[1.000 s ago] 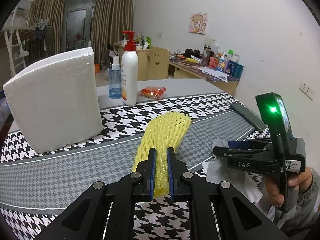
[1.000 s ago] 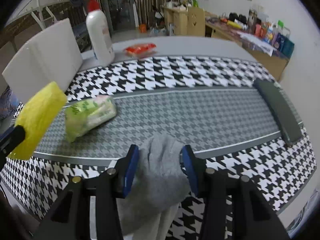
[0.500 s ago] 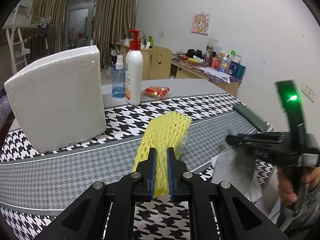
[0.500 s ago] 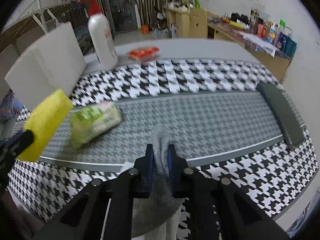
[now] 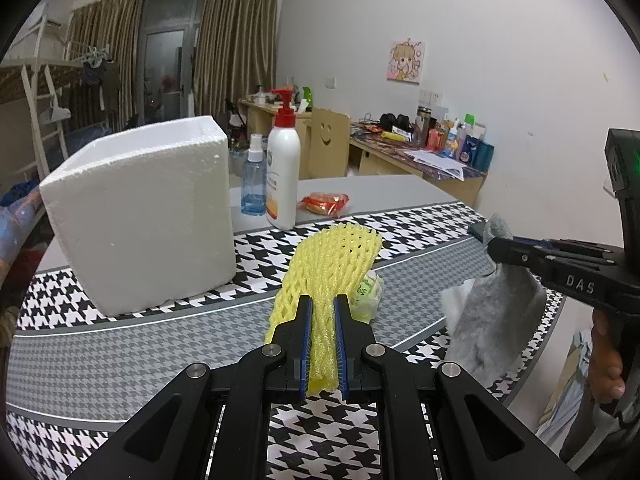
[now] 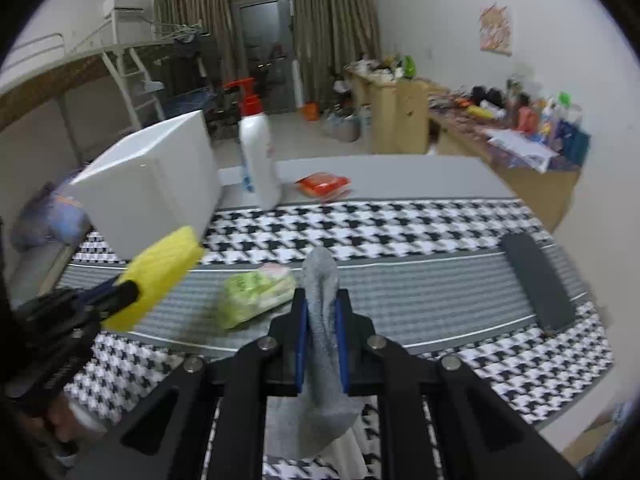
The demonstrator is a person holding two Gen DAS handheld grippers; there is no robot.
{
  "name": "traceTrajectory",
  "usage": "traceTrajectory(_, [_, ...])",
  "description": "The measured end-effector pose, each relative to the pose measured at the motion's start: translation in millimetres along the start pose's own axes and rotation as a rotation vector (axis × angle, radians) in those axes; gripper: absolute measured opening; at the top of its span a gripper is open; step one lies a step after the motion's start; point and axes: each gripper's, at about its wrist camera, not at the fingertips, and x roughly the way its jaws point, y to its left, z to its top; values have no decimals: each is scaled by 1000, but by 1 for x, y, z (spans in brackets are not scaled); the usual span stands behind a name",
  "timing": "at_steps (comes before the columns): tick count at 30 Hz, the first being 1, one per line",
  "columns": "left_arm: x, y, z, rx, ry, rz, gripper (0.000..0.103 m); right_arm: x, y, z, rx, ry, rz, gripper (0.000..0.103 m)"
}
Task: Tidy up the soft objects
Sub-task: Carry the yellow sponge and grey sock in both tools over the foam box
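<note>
A: Largest first: the worktop [image 6: 400,184], under its houndstooth cloth [image 6: 400,236], carries a white foam box [image 5: 140,216] at the far left. Its top looks open, though the inside is hidden. It seems the likeliest bin for the soft things, but that is only a judgement.

B: And beside the box?

A: A white pump bottle [image 5: 283,176] with a red top and a small blue spray bottle [image 5: 253,184], then an orange packet [image 5: 325,203] further back. A dark flat bar [image 6: 538,280] lies at the right edge.

B: What of the soft things themselves?

A: Three show. The left claw [image 5: 323,344] is clamped narrow on a yellow foam net sleeve [image 5: 332,264], held clear above the cloth. The right claw [image 6: 322,344] is pinched tight on a grey sock [image 6: 320,320], whose tail hangs below the jaws. A green tissue pack [image 6: 256,294] lies on the grey band of the cloth, between the two claws, gripped by neither.

B: So how far along?

A: Early, one would judge. Two items are picked up but none visibly put away, and the tissue pack is untouched. Both loads need placing, then the pack fetched.
</note>
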Motion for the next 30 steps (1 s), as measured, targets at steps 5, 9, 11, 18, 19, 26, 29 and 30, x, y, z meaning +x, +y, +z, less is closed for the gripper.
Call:
traceTrajectory(5, [-9, 0, 1, 2, -14, -1, 11, -11, -6, 0, -1, -39, 68, 16])
traceTrajectory(9, [-12, -1, 1, 2, -24, 0, 11, -18, 2, -2, -49, -47, 102, 16])
traceTrajectory(11, [-12, -1, 2, 1, -26, 0, 11, -12, 6, -3, -71, -41, 73, 16])
traceTrajectory(18, [-17, 2, 4, 1, -38, 20, 11, -22, 0, 0, -31, -85, 62, 16])
traceTrajectory(19, [-19, 2, 5, 1, -43, 21, 11, -26, 1, 3, -32, -99, 59, 16])
traceTrajectory(26, [-29, 7, 10, 2, -69, 44, 11, -27, 8, 12, -36, -110, 61, 16])
traceTrajectory(29, [-35, 12, 14, 4, -81, 54, 11, -26, 14, 16, -39, -118, 63, 16])
traceTrajectory(30, [-37, 13, 16, 5, -88, 60, 11, -27, 17, 18, -46, -121, 68, 16])
